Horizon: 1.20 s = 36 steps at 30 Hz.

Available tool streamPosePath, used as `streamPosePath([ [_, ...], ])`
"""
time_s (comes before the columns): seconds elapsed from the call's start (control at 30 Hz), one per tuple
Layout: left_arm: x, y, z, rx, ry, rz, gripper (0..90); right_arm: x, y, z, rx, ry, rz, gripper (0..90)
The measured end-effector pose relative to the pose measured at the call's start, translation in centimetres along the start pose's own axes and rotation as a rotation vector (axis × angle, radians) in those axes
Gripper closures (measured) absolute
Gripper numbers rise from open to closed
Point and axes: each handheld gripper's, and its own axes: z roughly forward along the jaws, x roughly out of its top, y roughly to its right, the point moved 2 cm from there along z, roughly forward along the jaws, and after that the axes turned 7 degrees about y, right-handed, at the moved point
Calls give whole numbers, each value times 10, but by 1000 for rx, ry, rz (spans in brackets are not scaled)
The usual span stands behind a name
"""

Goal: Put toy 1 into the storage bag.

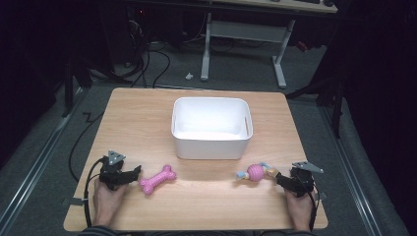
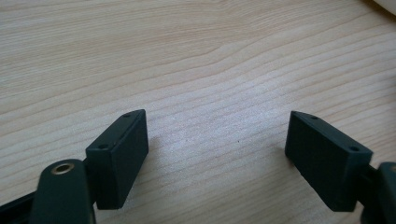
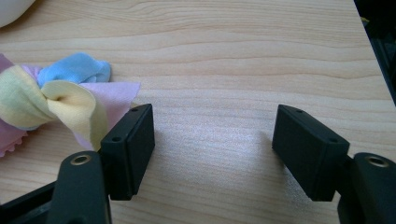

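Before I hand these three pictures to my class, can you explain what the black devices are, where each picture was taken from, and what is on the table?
A person sits at a wooden table holding hand-operated tongs in each hand; no robot arm is involved. The high view looks down from above: the left tongs point toward a pink bone toy, the right tongs toward a pink ball toy with pastel cloth ends. A white bin stands between and beyond them. The other two pictures come from cameras riding on the tongs, looking along their black jaws. Both pairs stand open over bare wood, holding nothing.
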Motion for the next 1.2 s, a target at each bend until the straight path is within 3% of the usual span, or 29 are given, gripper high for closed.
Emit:
streamPosePath([
  [0.37,-1,1,0,-4,-9,1,157,0,0,0,3,-1,-9,299],
  [0.63,1,0,-2,7,-24,-13,183,0,0,0,4,-1,-9,299],
  [0.93,-1,-2,-6,-25,-11,-28,223,0,0,0,5,2,-11,299],
  [1.03,0,-4,-11,-70,-12,-53,259,0,0,0,5,1,-9,299],
  [1.2,2,-3,-15,-86,-8,-55,256,0,0,-1,5,0,-5,299],
])
